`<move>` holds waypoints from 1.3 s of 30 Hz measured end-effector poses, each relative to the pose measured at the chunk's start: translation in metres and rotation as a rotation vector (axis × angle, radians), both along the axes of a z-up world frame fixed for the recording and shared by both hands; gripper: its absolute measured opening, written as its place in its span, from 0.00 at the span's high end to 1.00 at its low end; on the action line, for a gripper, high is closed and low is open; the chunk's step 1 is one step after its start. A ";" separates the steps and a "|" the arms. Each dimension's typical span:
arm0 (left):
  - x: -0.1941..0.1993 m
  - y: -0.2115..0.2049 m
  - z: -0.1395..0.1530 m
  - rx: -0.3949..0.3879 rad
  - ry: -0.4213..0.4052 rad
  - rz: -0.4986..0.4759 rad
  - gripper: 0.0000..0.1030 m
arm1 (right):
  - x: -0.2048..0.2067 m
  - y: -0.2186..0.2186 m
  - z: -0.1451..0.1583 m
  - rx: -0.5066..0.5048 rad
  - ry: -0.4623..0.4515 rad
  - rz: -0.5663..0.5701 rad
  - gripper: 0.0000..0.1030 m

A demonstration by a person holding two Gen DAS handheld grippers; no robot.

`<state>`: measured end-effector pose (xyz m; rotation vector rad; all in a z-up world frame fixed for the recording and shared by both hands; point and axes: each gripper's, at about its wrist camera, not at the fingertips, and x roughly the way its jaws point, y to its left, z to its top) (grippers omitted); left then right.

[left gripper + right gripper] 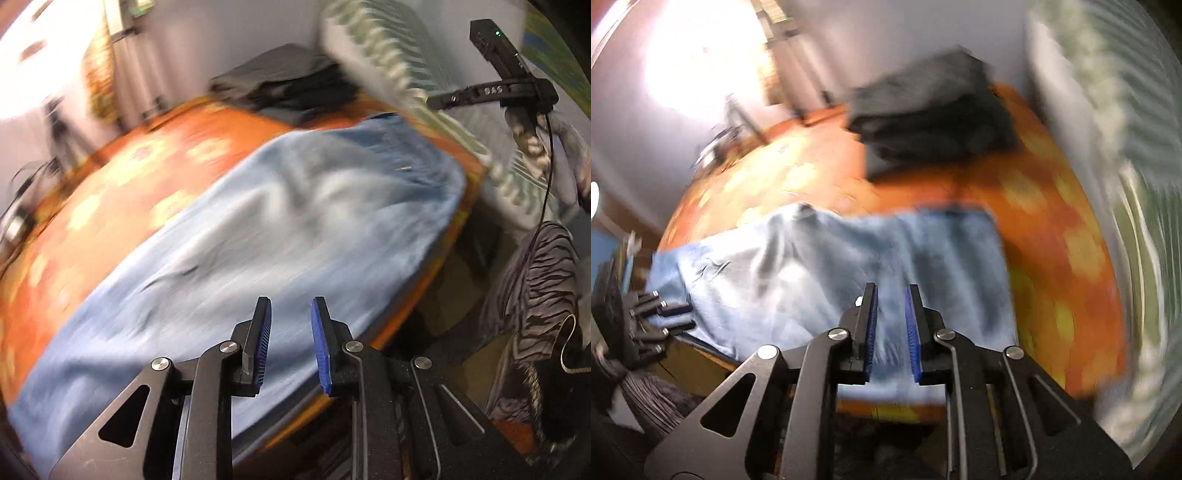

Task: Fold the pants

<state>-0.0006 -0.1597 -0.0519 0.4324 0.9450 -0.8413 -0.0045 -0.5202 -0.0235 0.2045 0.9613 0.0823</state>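
Both grippers (290, 310) (890, 295) tilted down, above pants (258, 221)

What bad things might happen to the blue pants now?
The blue pants lie near the bed's edge, so a tug might slide them off. Both the left gripper and right gripper are open and empty, and the cloth looks wrinkled, so the next fold may come out crooked.
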 end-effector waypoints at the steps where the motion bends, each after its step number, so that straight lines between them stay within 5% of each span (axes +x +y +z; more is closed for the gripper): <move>1: 0.004 0.014 0.000 0.012 0.000 0.032 0.80 | 0.011 0.007 0.001 -0.006 -0.007 0.035 0.64; 8: 0.005 0.096 -0.018 0.135 0.052 0.125 0.67 | 0.063 0.081 -0.017 0.074 0.036 0.314 0.60; 13: 0.000 0.112 -0.044 0.198 0.100 0.117 0.65 | 0.046 0.174 -0.043 0.111 0.098 0.609 0.60; 19: 0.000 0.123 -0.053 0.206 0.095 0.109 0.65 | 0.011 0.283 -0.069 -0.010 0.140 0.917 0.60; 30: 0.004 0.127 -0.052 0.150 0.107 0.105 0.66 | 0.004 0.345 -0.096 -0.198 0.157 1.030 0.62; 32: 0.000 0.123 -0.049 0.142 0.103 0.086 0.66 | -0.001 0.351 -0.099 -0.247 0.147 1.050 0.67; 36: -0.007 0.113 -0.047 0.131 0.088 0.057 0.66 | -0.004 0.353 -0.099 -0.302 0.142 1.057 0.94; 39: -0.008 0.108 -0.048 0.128 0.071 0.048 0.66 | -0.002 0.347 -0.089 -0.250 0.143 1.032 0.96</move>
